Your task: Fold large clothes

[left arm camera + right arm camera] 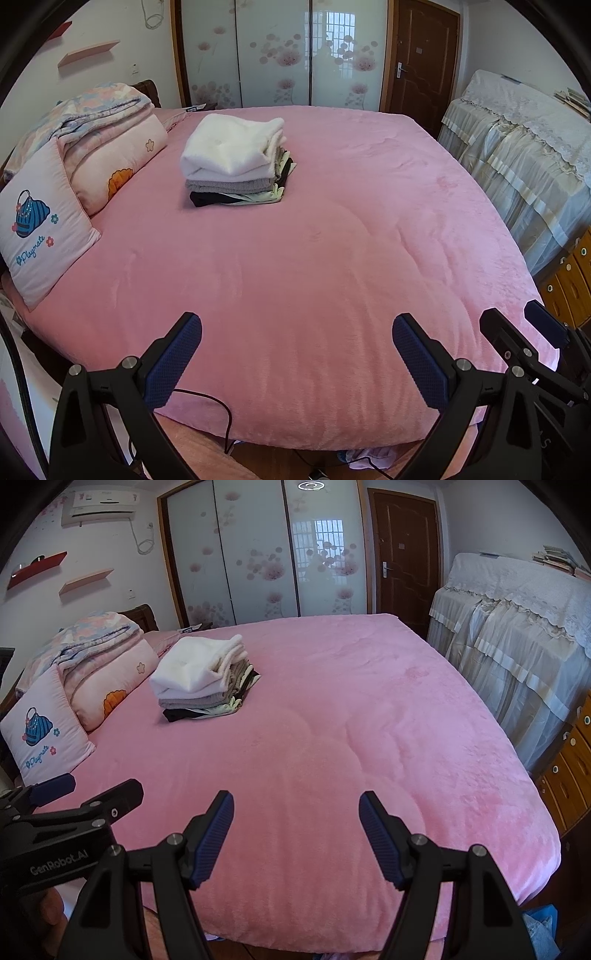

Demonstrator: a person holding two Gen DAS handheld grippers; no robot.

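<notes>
A stack of folded clothes (236,162) (205,679), white fleece on top with grey, pale and black layers below, sits on the pink bed cover (314,258) (332,738) toward the head of the bed. My left gripper (297,325) hangs open over the near end of the bed, nothing between its blue pads. My right gripper (296,801) is open and empty too, beside it. Each gripper shows at the edge of the other's view: the right gripper (517,317) and the left gripper (99,782). Both are far from the stack.
Pillows (40,225) and folded quilts (107,129) lie at the left by the headboard. A lace-covered piece of furniture (524,147) and wooden drawers (569,771) stand right of the bed. Wardrobe sliding doors (258,554) and a brown door (402,557) are behind. A cable (221,410) trails below the bed's edge.
</notes>
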